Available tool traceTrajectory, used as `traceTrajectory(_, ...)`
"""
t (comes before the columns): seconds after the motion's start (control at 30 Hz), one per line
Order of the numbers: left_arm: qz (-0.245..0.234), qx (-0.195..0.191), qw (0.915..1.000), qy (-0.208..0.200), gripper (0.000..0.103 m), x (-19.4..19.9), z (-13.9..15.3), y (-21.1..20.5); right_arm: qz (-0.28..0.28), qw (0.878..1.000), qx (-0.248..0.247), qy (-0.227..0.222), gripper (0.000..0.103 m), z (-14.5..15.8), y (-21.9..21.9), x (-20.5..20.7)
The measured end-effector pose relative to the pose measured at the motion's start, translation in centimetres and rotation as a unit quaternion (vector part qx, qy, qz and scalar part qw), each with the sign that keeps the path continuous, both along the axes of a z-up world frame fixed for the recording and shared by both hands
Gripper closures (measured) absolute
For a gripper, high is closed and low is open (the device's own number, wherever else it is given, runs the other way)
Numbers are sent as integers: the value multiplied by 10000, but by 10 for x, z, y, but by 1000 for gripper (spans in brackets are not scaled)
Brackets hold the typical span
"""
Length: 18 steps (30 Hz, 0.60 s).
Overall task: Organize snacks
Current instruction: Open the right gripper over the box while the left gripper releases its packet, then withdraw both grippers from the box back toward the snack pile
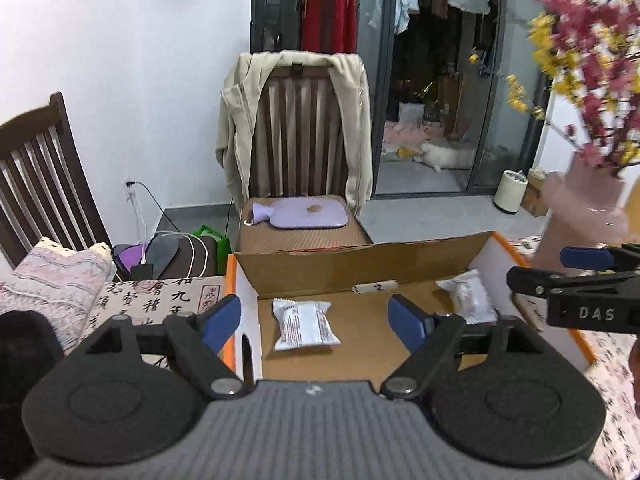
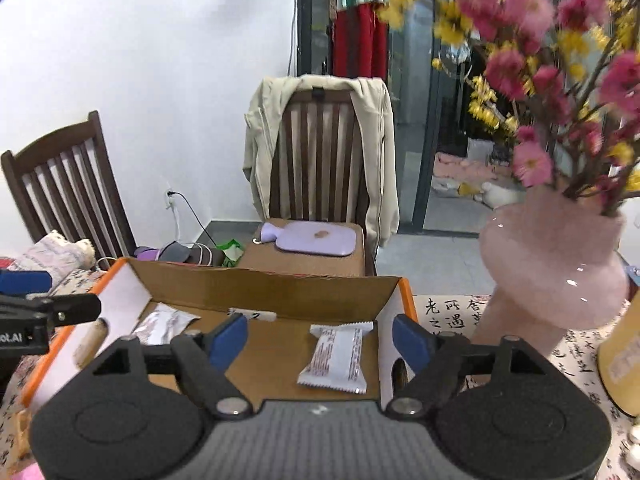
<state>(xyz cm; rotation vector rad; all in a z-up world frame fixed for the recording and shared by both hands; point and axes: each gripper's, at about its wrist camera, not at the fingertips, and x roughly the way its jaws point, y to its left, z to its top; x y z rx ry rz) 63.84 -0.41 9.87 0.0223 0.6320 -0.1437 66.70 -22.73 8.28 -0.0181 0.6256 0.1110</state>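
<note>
An open cardboard box (image 1: 352, 264) with orange edges stands on the table; it also shows in the right wrist view (image 2: 264, 284). Two white snack packets lie flat on its floor. In the left wrist view one packet (image 1: 304, 325) lies on the left and the other (image 1: 466, 294) at the right. In the right wrist view they are the left packet (image 2: 164, 326) and the right packet (image 2: 338, 358). My left gripper (image 1: 316, 320) is open and empty above the box. My right gripper (image 2: 320, 338) is open and empty above the box.
A pink vase (image 2: 556, 268) of pink and yellow flowers stands right of the box. A yellow container (image 2: 624, 356) is at the far right. A chair (image 1: 300, 132) with a beige jacket and a purple hot-water bottle (image 1: 304, 213) stands behind the table. Another chair (image 1: 44, 176) is at left.
</note>
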Motion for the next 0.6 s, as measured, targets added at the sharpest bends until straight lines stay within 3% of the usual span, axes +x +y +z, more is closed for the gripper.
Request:
traceTrajectory(0.3,-249,-68,9992,-320,15,-111,24,18,32,9994,259,-248,21,17,11,-92)
traceTrajectory(0.6,-455,-169,9962,-726,8,-243,39,60,-27,9973,466,-560,16,22,23,-213)
